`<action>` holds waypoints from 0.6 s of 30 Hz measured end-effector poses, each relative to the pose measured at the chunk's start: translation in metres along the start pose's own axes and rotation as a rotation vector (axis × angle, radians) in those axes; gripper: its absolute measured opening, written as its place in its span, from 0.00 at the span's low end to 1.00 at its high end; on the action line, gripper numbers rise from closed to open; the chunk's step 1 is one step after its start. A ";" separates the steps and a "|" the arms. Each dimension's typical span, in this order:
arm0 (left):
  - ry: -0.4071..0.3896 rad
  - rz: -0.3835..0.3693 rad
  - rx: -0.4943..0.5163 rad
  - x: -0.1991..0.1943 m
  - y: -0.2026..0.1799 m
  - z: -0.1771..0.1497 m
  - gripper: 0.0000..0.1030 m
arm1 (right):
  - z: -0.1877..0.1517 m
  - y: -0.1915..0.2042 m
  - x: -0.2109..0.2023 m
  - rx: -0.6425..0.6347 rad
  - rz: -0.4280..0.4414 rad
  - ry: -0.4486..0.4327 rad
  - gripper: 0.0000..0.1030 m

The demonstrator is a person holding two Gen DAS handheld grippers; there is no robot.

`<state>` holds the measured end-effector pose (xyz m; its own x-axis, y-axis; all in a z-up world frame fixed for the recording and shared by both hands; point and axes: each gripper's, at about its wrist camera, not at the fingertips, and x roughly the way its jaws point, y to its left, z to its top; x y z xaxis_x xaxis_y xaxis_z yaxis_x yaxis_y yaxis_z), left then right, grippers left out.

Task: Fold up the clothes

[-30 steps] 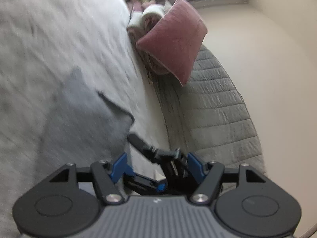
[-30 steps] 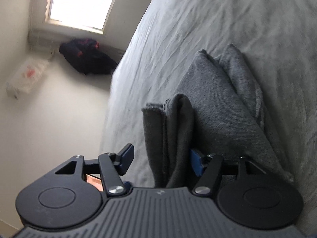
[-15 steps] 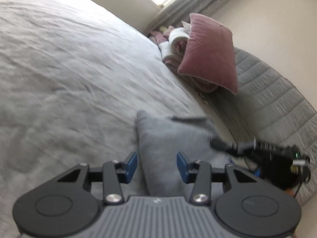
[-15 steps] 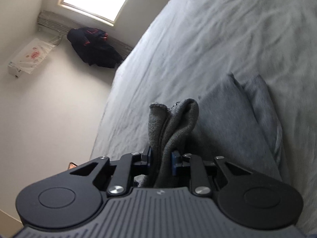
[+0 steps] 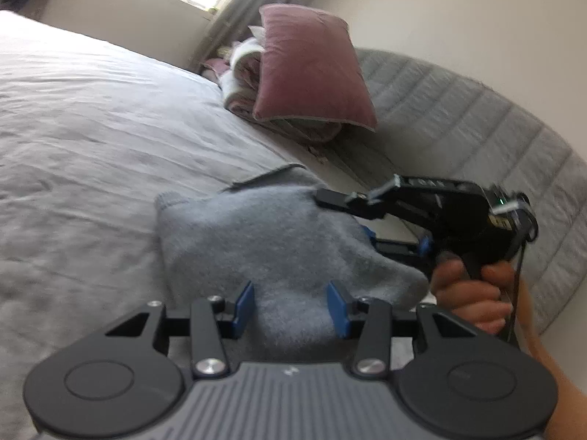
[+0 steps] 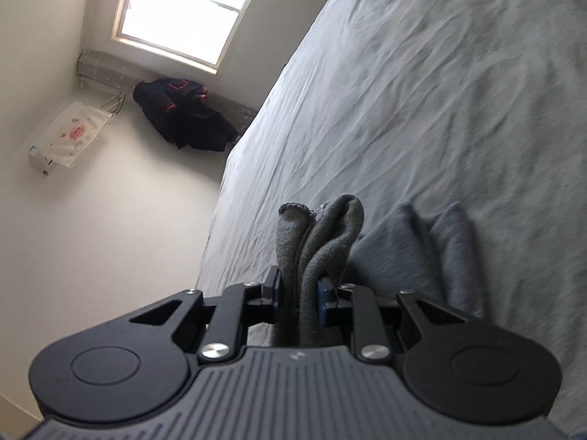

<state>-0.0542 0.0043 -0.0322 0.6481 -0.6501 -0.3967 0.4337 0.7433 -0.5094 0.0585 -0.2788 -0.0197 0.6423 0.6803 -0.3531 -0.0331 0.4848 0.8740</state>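
Note:
A grey folded garment (image 5: 264, 234) lies on the bed's light grey sheet (image 5: 91, 128). Its near end fills the gap between the blue pads of my left gripper (image 5: 290, 306), which is shut on it. In the left wrist view my right gripper (image 5: 345, 216) reaches in from the right, held by a hand (image 5: 469, 289), and bites the garment's right edge. In the right wrist view my right gripper (image 6: 299, 293) is shut on a bunched, upright fold of that garment (image 6: 319, 234). The rest of the garment spreads to the right over the sheet (image 6: 440, 91).
A pink pillow (image 5: 312, 69) leans on folded bedding against a quilted grey headboard (image 5: 458, 117). Beyond the bed's edge, a dark jacket (image 6: 183, 117) and a white bag (image 6: 69, 135) lie on the floor under a window (image 6: 183, 7).
My right gripper closed from open onto the garment's bunched edge. The left gripper rolled, swung over the garment, and its jaws narrowed around the near end.

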 end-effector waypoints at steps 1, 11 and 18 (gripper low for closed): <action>0.013 -0.001 0.012 0.004 -0.002 -0.001 0.43 | 0.001 -0.003 -0.001 -0.001 -0.022 0.001 0.22; 0.076 -0.041 0.110 0.021 -0.020 -0.004 0.44 | -0.001 -0.019 -0.031 -0.026 -0.138 -0.059 0.39; 0.077 -0.085 0.132 0.025 -0.027 -0.007 0.43 | -0.019 -0.002 -0.043 -0.139 -0.064 0.028 0.39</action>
<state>-0.0538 -0.0334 -0.0335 0.5581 -0.7178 -0.4161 0.5664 0.6961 -0.4412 0.0162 -0.2984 -0.0130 0.6247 0.6597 -0.4177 -0.0992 0.5977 0.7956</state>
